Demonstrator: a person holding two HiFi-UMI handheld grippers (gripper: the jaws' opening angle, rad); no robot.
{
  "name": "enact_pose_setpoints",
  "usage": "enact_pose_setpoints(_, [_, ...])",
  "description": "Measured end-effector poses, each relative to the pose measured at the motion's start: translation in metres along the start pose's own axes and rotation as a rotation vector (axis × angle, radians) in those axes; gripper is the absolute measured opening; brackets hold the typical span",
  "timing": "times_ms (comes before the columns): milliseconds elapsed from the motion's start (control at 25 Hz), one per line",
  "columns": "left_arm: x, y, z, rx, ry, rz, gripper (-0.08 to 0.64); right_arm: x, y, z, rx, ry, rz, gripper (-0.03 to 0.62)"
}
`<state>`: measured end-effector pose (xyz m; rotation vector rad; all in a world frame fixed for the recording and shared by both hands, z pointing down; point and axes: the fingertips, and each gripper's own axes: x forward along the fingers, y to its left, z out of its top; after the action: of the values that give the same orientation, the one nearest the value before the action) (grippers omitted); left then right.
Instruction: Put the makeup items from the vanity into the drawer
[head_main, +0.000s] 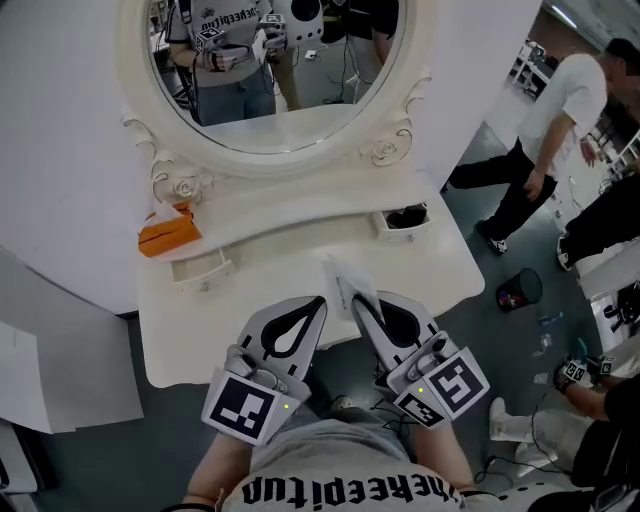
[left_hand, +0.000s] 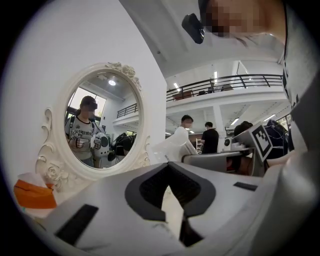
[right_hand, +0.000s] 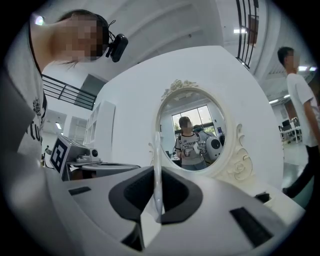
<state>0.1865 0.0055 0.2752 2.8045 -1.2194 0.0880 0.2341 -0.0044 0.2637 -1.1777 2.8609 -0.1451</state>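
The white vanity (head_main: 250, 330) with its oval mirror (head_main: 275, 140) stands in front of me. My right gripper (head_main: 356, 300) is shut on a thin pale packet (head_main: 342, 280), held over the vanity top's front middle. In the right gripper view the packet (right_hand: 157, 150) stands edge-on between the jaws of the right gripper (right_hand: 156, 172). My left gripper (head_main: 320, 300) hovers just left of it, shut and holding nothing; in its own view the left gripper (left_hand: 168, 165) has its tips together. An orange item (head_main: 168, 235) lies at the vanity's back left. A small drawer (head_main: 392, 232) at the back right stands open with something dark inside.
A second small drawer (head_main: 203, 268) at the left is closed. A person (head_main: 555, 120) walks on the floor to the right, near a dark bin (head_main: 518, 290). Another person sits at the lower right edge. A white board (head_main: 60, 370) lies on the floor at left.
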Motion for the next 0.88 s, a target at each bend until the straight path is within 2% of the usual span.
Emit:
enact_pose_setpoints(480, [-0.029, 0.058, -0.008, -0.024, -0.006, 0.104, 0.041, 0.058, 0.025, -0.012, -0.009, 0.027, 0.076, 0.044])
enact_pose_setpoints(880, [-0.071, 0.117, -0.012, -0.046, -0.003, 0.25, 0.041, 0.122, 0.059, -0.02, -0.014, 0.051, 0.198, 0.044])
